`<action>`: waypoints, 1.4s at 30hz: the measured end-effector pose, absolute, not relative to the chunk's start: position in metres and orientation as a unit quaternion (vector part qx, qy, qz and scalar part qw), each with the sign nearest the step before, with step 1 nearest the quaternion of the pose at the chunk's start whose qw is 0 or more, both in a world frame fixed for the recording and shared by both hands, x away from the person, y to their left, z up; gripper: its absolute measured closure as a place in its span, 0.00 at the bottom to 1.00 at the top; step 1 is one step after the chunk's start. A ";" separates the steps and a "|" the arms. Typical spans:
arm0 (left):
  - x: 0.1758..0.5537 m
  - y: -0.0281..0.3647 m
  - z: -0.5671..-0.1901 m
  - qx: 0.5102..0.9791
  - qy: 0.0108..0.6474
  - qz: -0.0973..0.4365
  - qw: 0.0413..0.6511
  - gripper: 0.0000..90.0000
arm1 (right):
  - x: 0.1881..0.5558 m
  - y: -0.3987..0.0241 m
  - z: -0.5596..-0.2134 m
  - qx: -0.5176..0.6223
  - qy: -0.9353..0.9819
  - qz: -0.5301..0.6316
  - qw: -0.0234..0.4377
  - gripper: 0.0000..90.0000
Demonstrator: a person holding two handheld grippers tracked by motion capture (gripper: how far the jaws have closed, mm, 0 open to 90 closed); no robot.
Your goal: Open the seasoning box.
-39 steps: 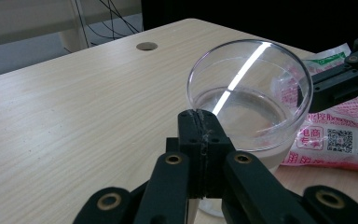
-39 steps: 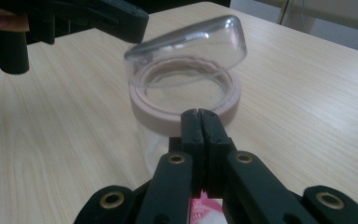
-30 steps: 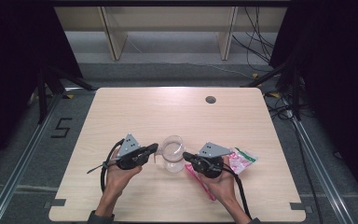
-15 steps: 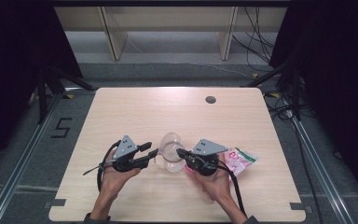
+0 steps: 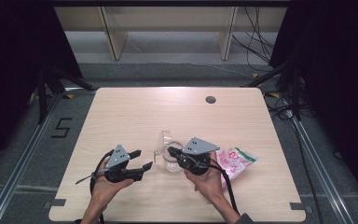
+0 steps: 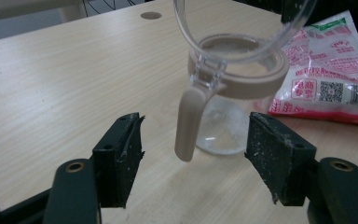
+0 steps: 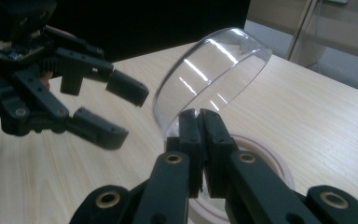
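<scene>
Floor left of the table's left edge: numeral "5" (image 5: 61,128) | pink snack packet (image 6: 328,79) near right edge: QR code, print too small to read

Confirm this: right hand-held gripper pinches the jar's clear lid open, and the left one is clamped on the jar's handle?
Not quite. The left hand-held gripper is open, its jaws apart from the jar's handle, as the left gripper view shows. The right hand-held gripper does pinch the clear lid.
</scene>
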State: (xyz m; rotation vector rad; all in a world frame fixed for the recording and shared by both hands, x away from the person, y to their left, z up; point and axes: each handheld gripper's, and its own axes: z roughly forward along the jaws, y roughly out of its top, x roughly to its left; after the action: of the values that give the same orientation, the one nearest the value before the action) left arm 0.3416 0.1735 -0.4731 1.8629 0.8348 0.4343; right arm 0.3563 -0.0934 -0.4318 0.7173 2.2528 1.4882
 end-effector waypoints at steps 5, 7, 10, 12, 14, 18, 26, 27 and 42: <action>0.339 0.178 -0.476 0.771 0.352 0.182 0.498 0.36 | 0.357 -0.084 -0.428 0.237 0.795 0.529 0.178 0.98; 0.339 0.179 -0.476 0.772 0.351 0.183 0.497 0.36 | 0.357 -0.082 -0.428 0.235 0.794 0.532 0.177 0.98; 0.338 0.180 -0.479 0.772 0.353 0.182 0.495 0.35 | 0.358 -0.077 -0.429 0.236 0.793 0.534 0.176 0.98; 0.339 0.182 -0.480 0.772 0.357 0.182 0.494 0.35 | 0.357 -0.073 -0.429 0.232 0.794 0.534 0.174 0.98; 0.339 0.183 -0.481 0.769 0.360 0.182 0.495 0.34 | 0.358 -0.071 -0.429 0.228 0.795 0.535 0.173 0.98; 0.338 0.185 -0.481 0.770 0.363 0.184 0.491 0.34 | 0.356 -0.072 -0.428 0.230 0.797 0.531 0.170 0.95; 0.337 0.181 -0.484 0.773 0.363 0.184 0.487 0.34 | 0.350 -0.106 -0.428 0.256 0.786 0.535 0.173 0.72; 0.337 0.181 -0.484 0.773 0.363 0.184 0.487 0.34 | 0.350 -0.106 -0.428 0.256 0.786 0.535 0.173 0.72; 0.327 0.165 -0.488 0.783 0.351 0.167 0.486 0.32 | 0.332 -0.180 -0.443 0.338 0.766 0.520 0.172 0.55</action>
State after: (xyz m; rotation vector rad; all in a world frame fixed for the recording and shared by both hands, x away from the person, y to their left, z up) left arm 0.3274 0.1653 -0.4880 1.9049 0.8529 0.4076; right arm 0.3316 -0.1805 -0.4429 0.9596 2.1725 1.4747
